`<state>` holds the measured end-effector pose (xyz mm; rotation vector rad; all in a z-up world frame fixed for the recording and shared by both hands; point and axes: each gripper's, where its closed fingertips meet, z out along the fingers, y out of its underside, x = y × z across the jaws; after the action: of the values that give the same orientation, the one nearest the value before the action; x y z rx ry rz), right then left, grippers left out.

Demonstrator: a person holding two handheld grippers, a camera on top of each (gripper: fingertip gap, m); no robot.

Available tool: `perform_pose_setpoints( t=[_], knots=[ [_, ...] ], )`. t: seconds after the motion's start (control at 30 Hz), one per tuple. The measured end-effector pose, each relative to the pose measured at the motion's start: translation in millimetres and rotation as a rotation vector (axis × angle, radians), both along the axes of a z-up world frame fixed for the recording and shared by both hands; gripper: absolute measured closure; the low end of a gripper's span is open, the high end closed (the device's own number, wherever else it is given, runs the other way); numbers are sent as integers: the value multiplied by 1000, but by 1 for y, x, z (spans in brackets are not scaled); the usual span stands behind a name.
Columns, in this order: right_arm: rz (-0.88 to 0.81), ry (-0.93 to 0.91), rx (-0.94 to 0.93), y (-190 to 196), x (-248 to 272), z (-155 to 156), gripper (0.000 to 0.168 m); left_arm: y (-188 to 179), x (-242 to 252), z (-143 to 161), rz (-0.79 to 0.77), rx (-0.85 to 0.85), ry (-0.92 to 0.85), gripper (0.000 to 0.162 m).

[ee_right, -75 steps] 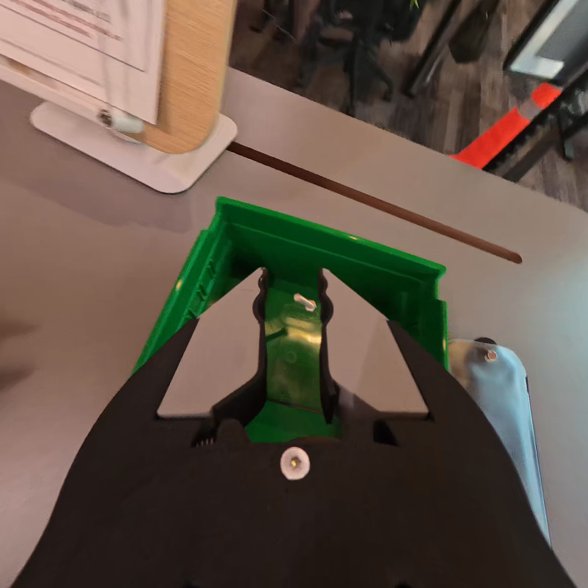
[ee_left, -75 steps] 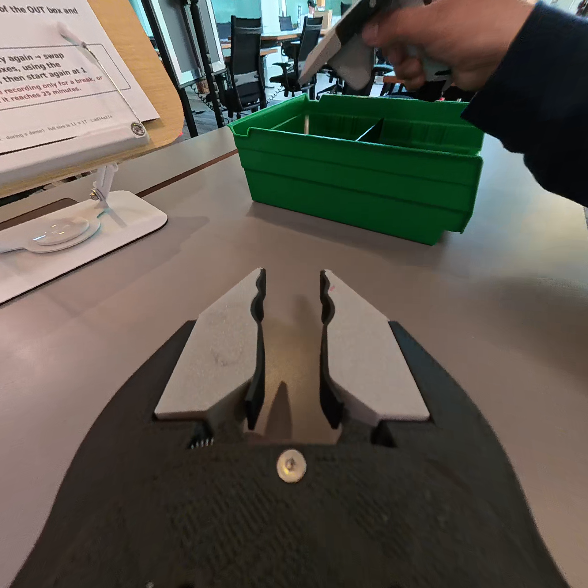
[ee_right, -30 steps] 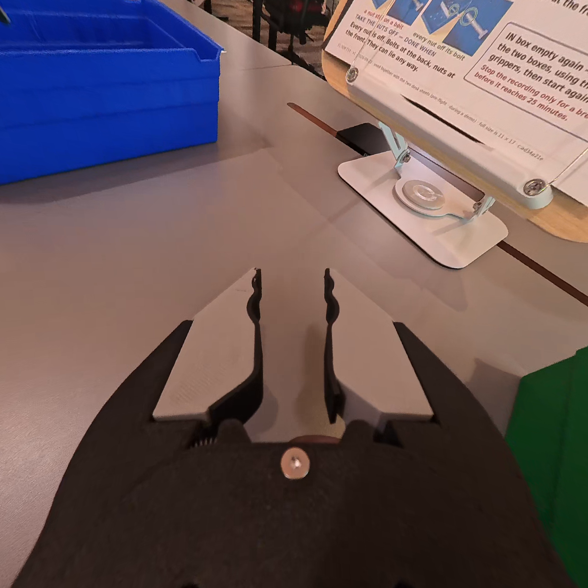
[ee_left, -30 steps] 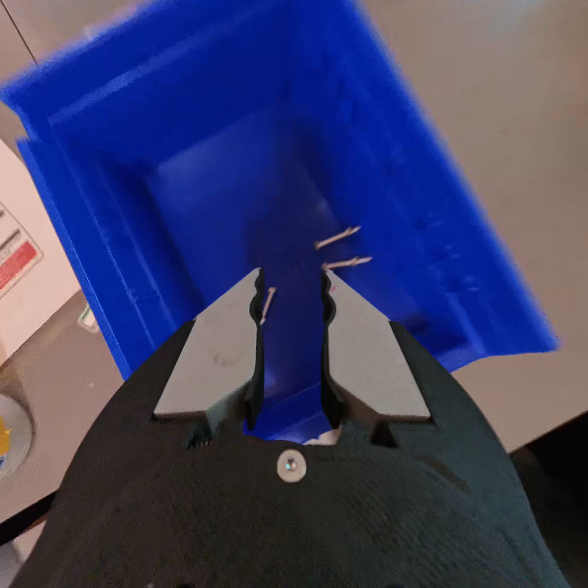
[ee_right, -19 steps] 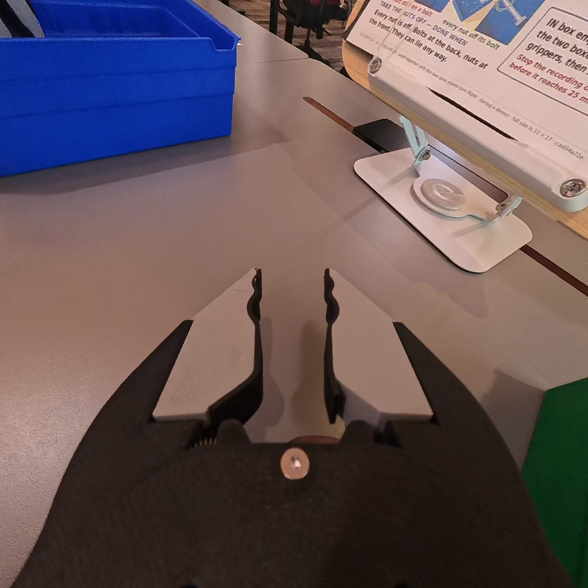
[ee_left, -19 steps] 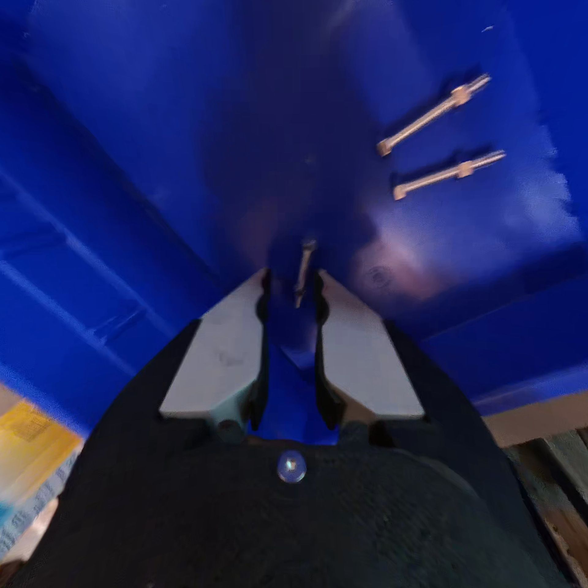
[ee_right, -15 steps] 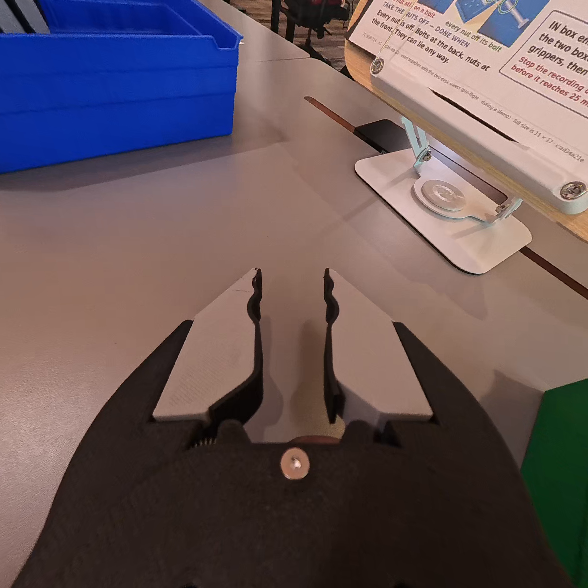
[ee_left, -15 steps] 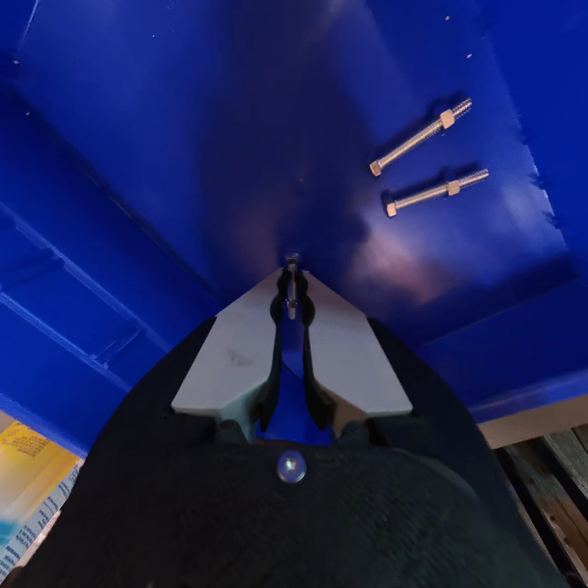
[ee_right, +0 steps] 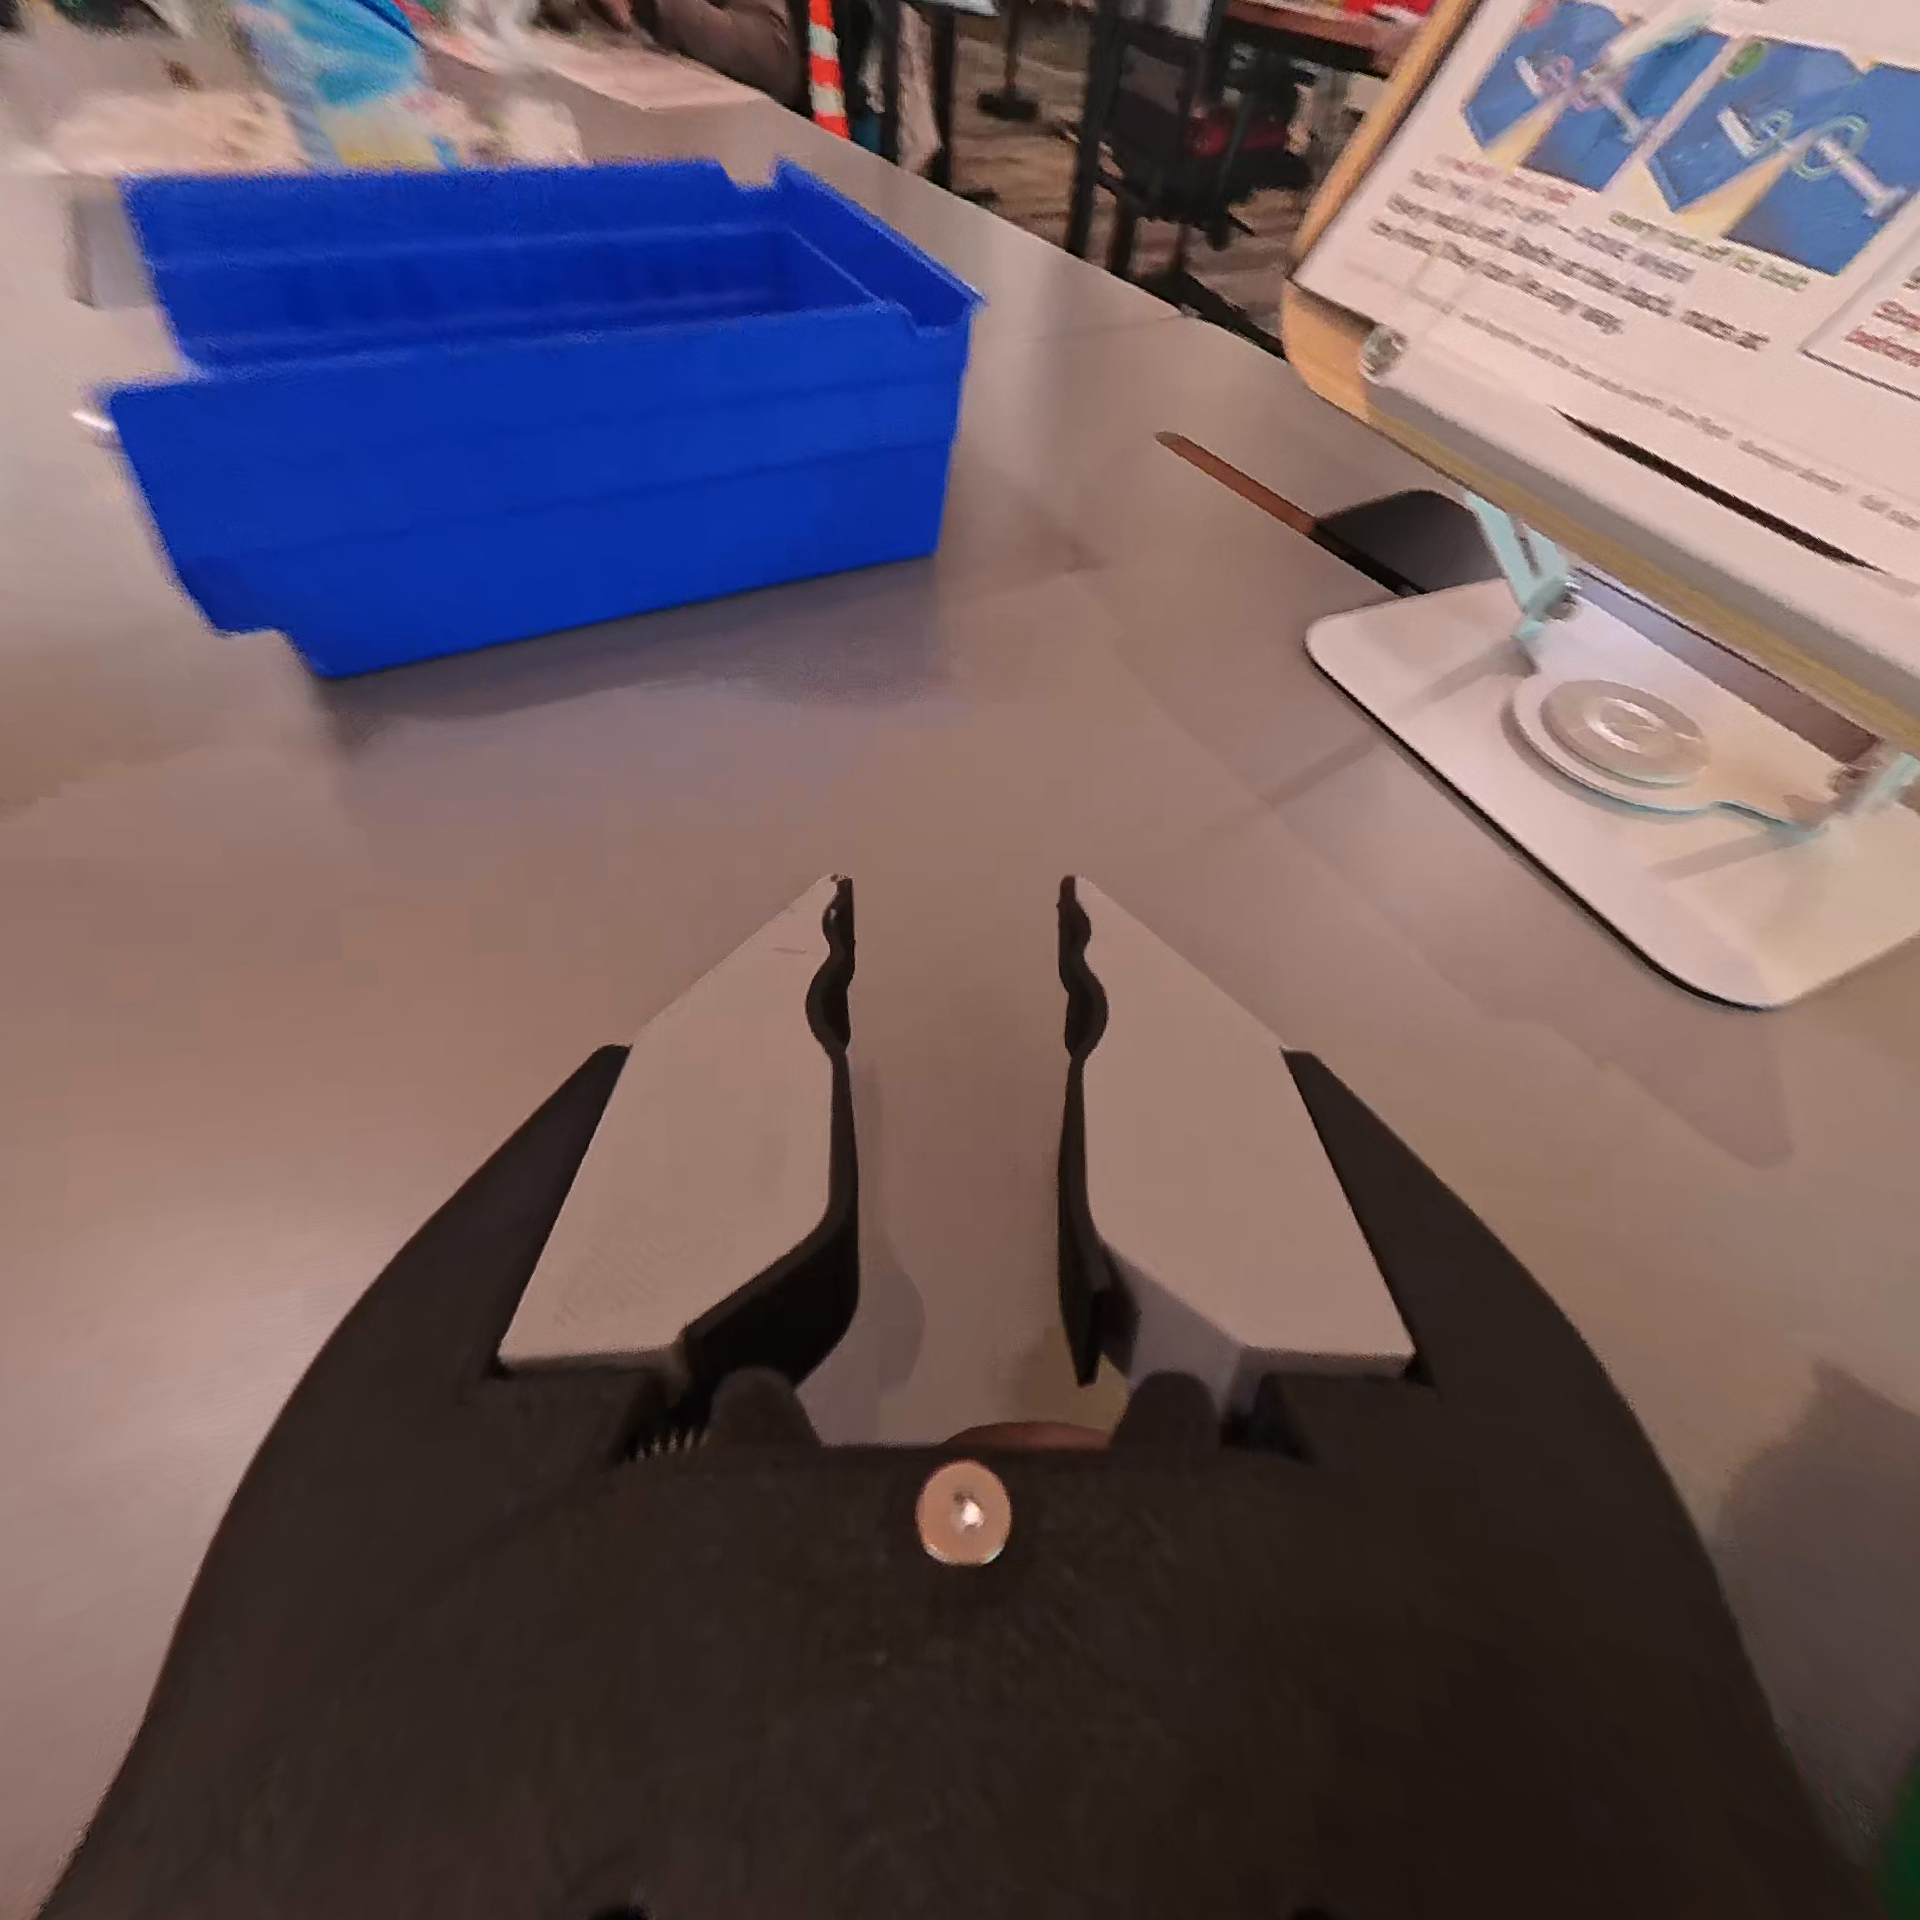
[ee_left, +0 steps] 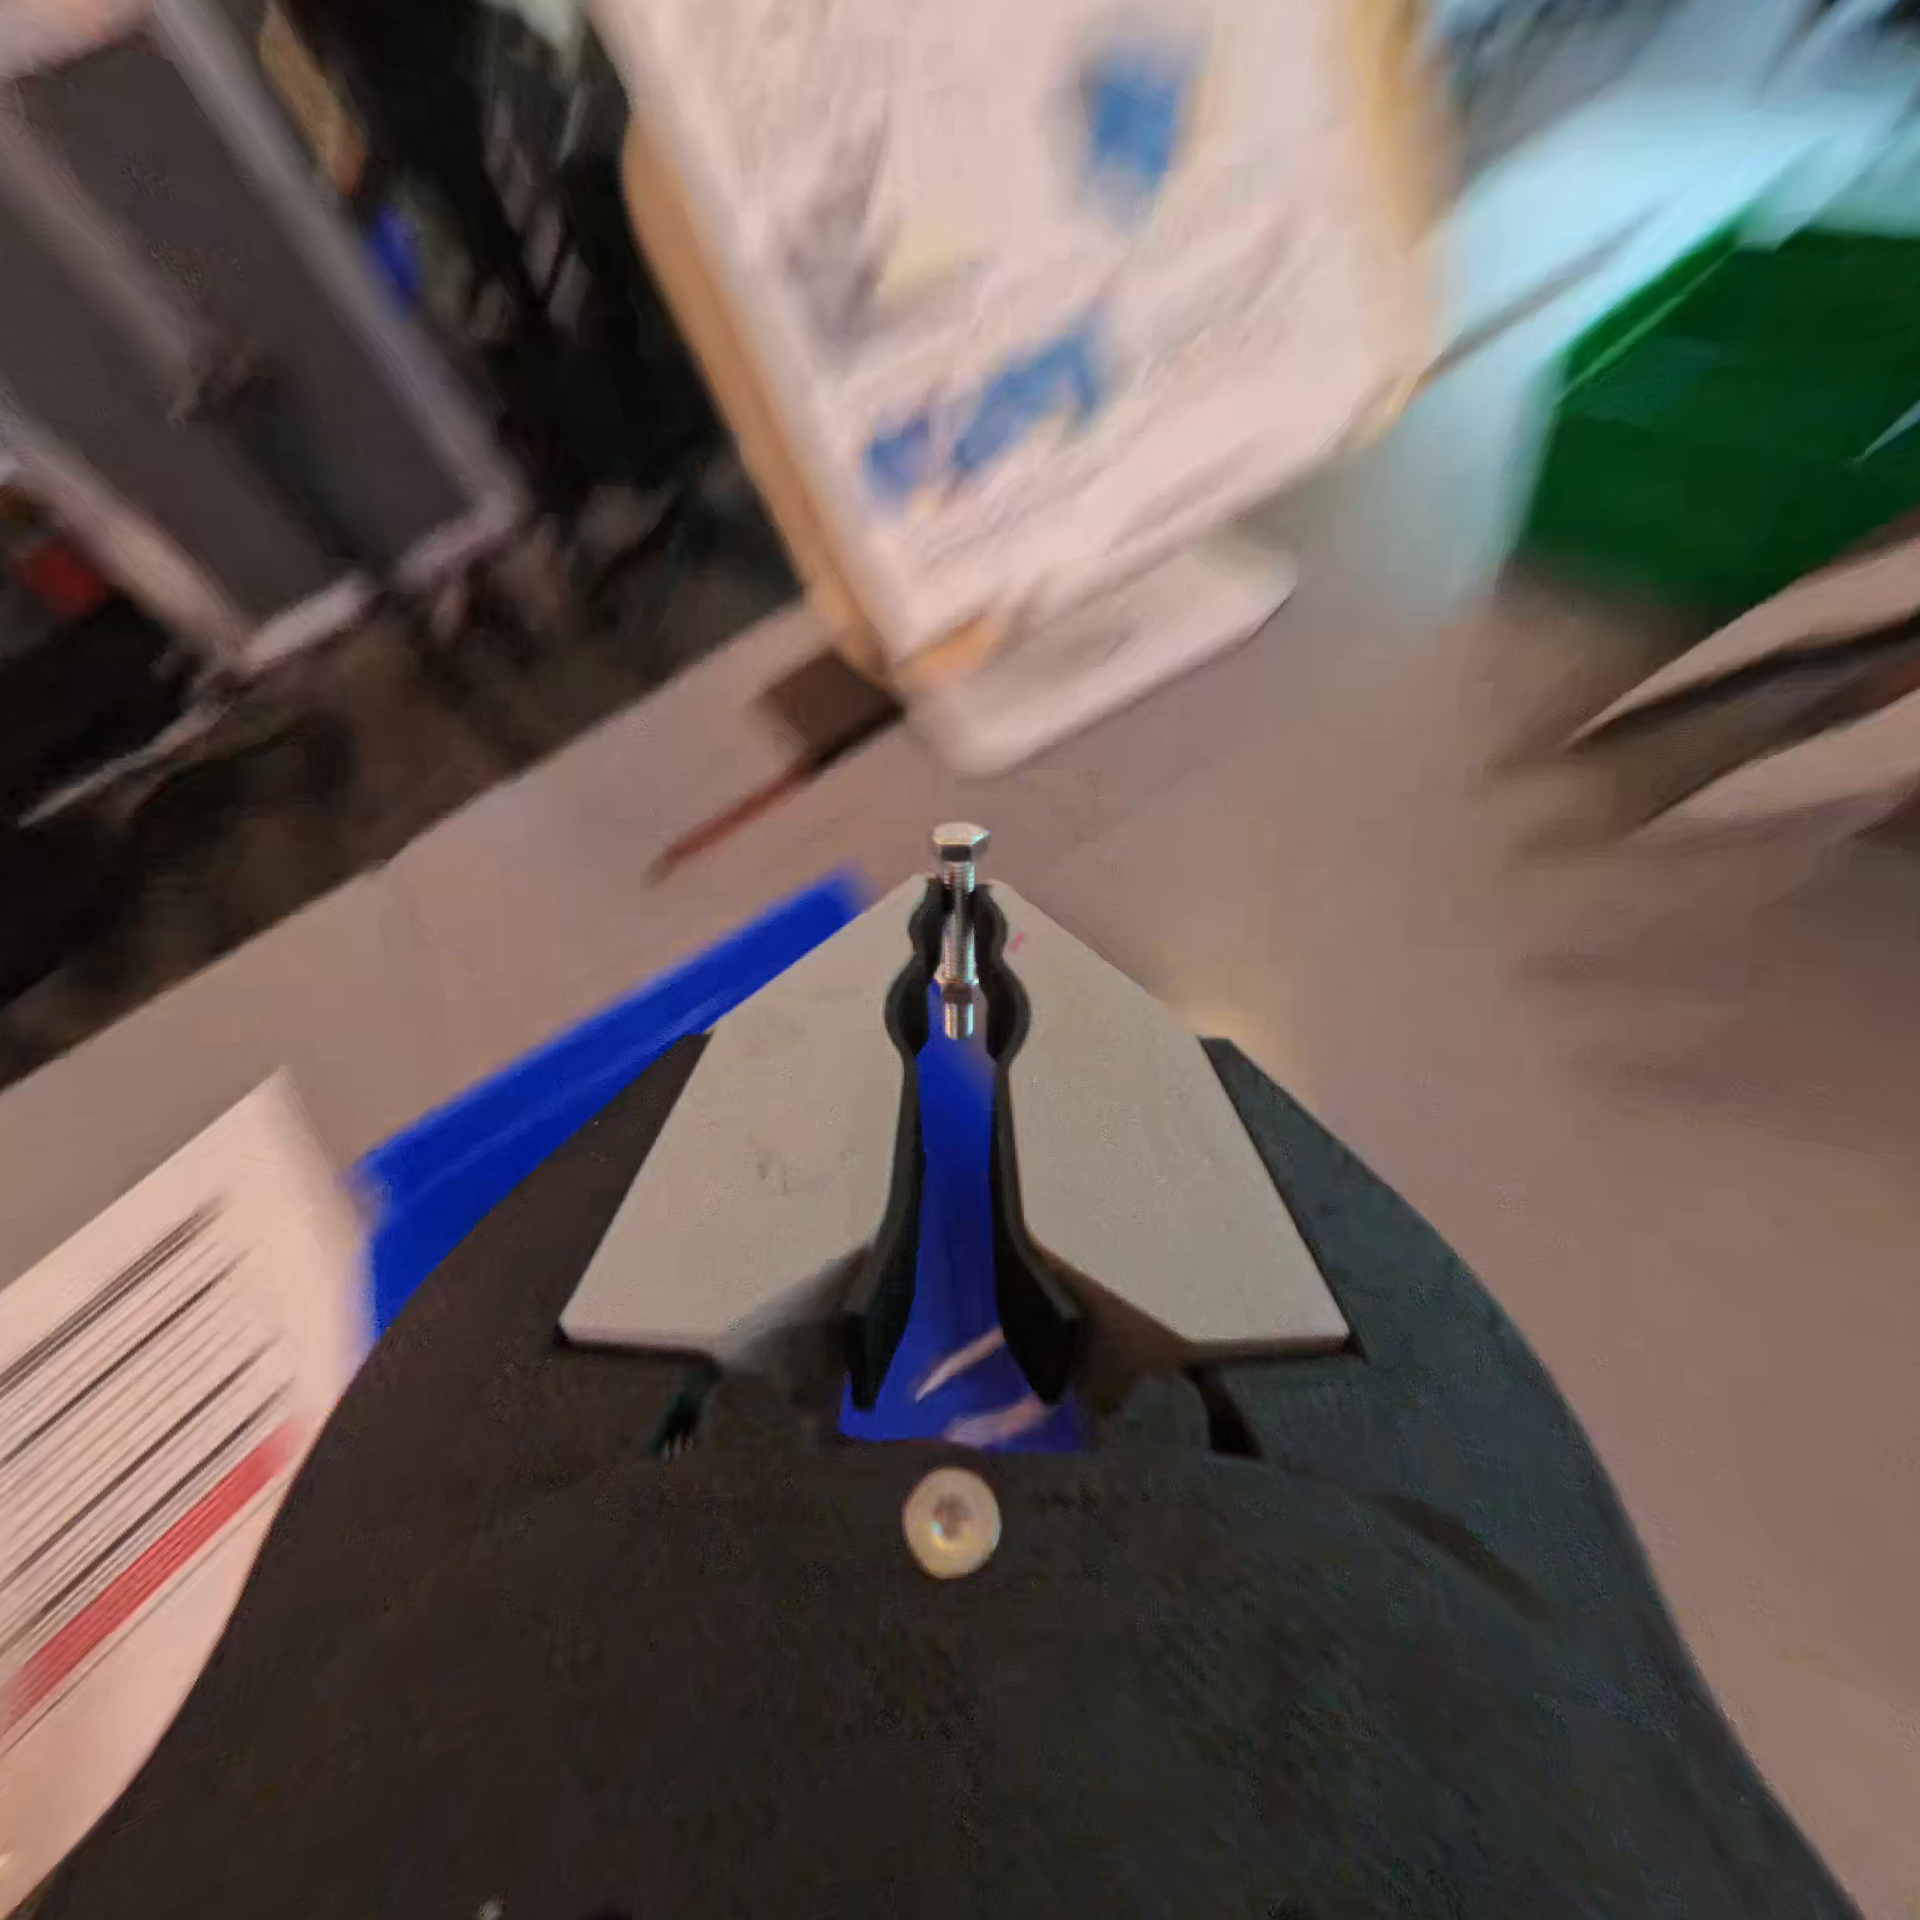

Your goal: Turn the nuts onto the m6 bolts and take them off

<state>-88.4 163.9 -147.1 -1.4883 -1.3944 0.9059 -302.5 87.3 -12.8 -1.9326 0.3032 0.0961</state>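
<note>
My left gripper is shut on a steel bolt. The bolt's hex head pokes out past the fingertips, and a nut sits on its thread behind them. I hold it above the blue bin, whose rim shows to the left and whose floor shows between the fingers. The left wrist view is blurred by motion. My right gripper is open and empty over the bare grey table. The blue bin stands at the far left in the right wrist view.
A white instruction board on a wooden stand with a white base plate stands at the right. It also shows blurred in the left wrist view. A green bin is at the far right. A printed sheet lies at the left.
My left gripper closed on a bolt inside the blue bin and has lifted it out, swinging up toward the board. My right gripper stayed open while its view shifted, showing more of the bin.
</note>
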Motion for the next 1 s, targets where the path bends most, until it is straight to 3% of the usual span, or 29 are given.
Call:
perform_pose_setpoints(
  t=[0.03,0.13,0.33,0.47,0.67,1.0],
  knots=[
    [44,31,-27,-8,-1,5,132,2,37,20,-92,109,-89,158],
    [164,143,-124,-27,-1,24,131,10,132,33,-311,288,-246,158],
    [289,333,-259,-36,15,62,125,40,244,-13,-654,376,-462,158],
    [323,368,-281,-37,19,68,130,49,264,-27,-779,361,-607,158],
    [394,349,-310,-50,16,65,144,40,257,-28,-834,413,-747,158],
    [376,404,-285,-45,21,73,167,42,252,-31,-796,397,-764,158]
  ],
)
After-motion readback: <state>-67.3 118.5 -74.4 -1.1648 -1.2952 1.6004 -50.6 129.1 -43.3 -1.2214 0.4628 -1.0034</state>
